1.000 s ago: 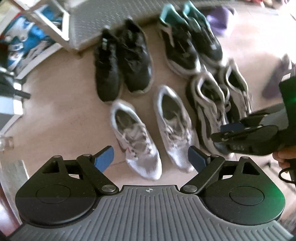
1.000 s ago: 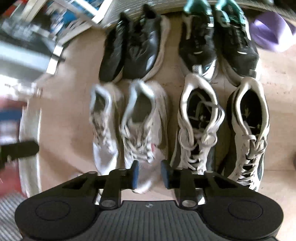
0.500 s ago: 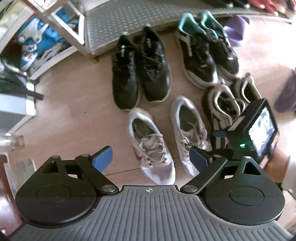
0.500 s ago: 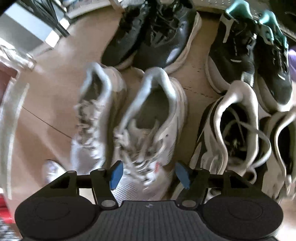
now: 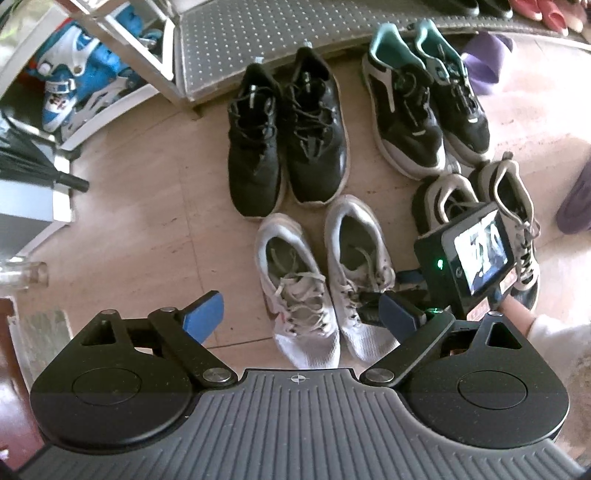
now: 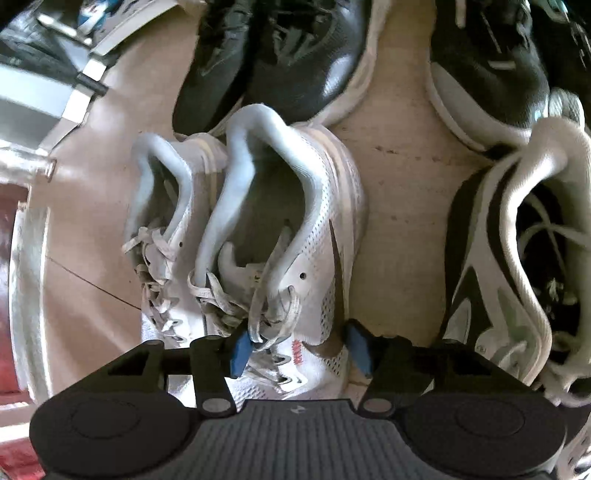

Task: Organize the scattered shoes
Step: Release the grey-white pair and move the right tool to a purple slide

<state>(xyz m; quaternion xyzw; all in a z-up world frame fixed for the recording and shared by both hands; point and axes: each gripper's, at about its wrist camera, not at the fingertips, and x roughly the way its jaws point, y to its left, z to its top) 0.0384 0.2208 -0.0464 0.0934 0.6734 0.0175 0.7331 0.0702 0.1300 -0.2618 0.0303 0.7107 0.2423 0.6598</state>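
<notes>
Four pairs of shoes stand in two rows on the floor. The black pair (image 5: 288,129) and the black-and-teal pair (image 5: 424,99) are at the back. In front are the white pair (image 5: 299,291) and a grey-and-black pair (image 5: 513,206). My left gripper (image 5: 303,312) hangs open above the white pair, holding nothing. My right gripper (image 6: 299,350) is low over the right white shoe (image 6: 295,206). Its jaws straddle the laced forefoot and are closing. One pad sits among the laces and the other beside the shoe's outer side. The right gripper (image 5: 384,295) also shows in the left wrist view.
A perforated metal shelf (image 5: 258,33) runs along the back, with blue-and-white skates (image 5: 74,85) under a white rack at left. A purple slipper (image 5: 484,55) lies at the back right and another (image 5: 576,206) at the right edge. A hand (image 5: 517,314) grips the right tool.
My right gripper has come down close over the right white shoe, and its jaws went from nearly shut to wide around the forefoot. The left gripper stayed open with little movement.
</notes>
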